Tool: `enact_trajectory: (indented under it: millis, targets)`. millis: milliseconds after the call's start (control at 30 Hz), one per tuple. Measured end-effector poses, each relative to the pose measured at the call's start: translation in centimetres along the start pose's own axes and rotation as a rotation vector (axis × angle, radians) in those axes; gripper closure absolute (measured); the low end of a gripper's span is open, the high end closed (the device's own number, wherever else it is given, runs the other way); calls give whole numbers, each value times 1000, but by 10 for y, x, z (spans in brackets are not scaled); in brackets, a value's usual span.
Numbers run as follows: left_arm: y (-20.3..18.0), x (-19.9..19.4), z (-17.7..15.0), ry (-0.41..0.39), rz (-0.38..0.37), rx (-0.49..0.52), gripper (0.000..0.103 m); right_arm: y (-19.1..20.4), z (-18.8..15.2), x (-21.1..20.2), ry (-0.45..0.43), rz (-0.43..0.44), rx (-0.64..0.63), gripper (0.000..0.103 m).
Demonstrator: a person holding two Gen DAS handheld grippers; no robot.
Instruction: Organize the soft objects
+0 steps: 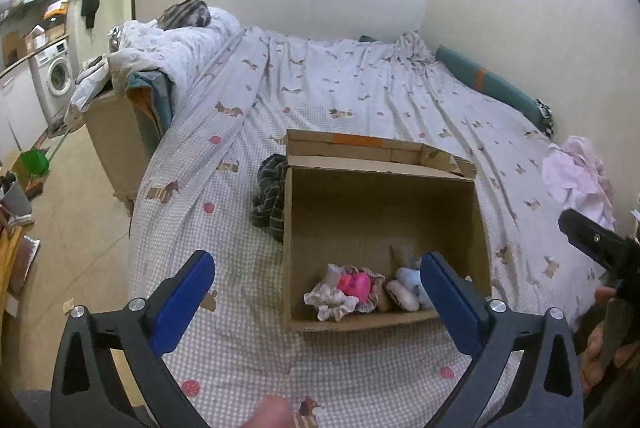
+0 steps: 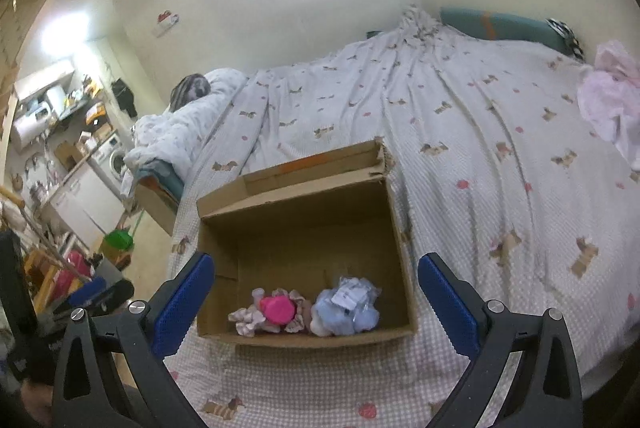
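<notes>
An open cardboard box (image 1: 380, 216) (image 2: 304, 228) lies on the bed. Inside at its near wall sit a frilly doll with a pink heart (image 1: 352, 286) (image 2: 276, 310) and a pale blue soft toy (image 1: 408, 282) (image 2: 346, 310). A dark striped cloth (image 1: 270, 195) lies bunched against the box's left side, seen only in the left wrist view. A pink-white garment (image 1: 576, 179) (image 2: 612, 99) lies at the bed's right edge. My left gripper (image 1: 316, 292) is open and empty, in front of the box. My right gripper (image 2: 316, 292) is open and empty, just before the box.
The bed sheet (image 1: 360, 95) (image 2: 460, 131) has a dog print. A heaped duvet and pillow (image 1: 172, 47) sit at the far left of the bed. A teal bolster (image 1: 492, 83) lies along the right wall. Floor, washing machine (image 1: 56, 75) and clutter are on the left.
</notes>
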State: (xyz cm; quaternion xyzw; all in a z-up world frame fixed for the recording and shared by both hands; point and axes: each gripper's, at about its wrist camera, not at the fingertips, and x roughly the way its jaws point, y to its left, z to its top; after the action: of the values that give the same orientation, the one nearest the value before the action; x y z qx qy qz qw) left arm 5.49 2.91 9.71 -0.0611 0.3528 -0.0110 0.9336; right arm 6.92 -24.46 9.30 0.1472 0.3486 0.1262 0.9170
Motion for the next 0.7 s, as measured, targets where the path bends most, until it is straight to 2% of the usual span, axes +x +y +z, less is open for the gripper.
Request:
enact_trajectory:
  millis: [67, 267, 433, 600, 700]
  targets:
    - [1, -7, -5, -29, 13, -1, 1, 2, -6, -4, -6, -11, -10, 0]
    - [0, -13, -22, -29, 37, 27, 1, 4, -25, -5, 6, -24, -33, 0]
    - [1, -10, -35, -3, 28, 14, 1, 8, -40, -3, 10, -65, -73, 0]
    - [0, -1, -42, 13, 55, 31, 1, 9, -52, -1, -2, -71, -94, 0]
    - [5, 5, -45, 30, 50, 9, 1, 3, -58, 6, 24, -70, -73, 0]
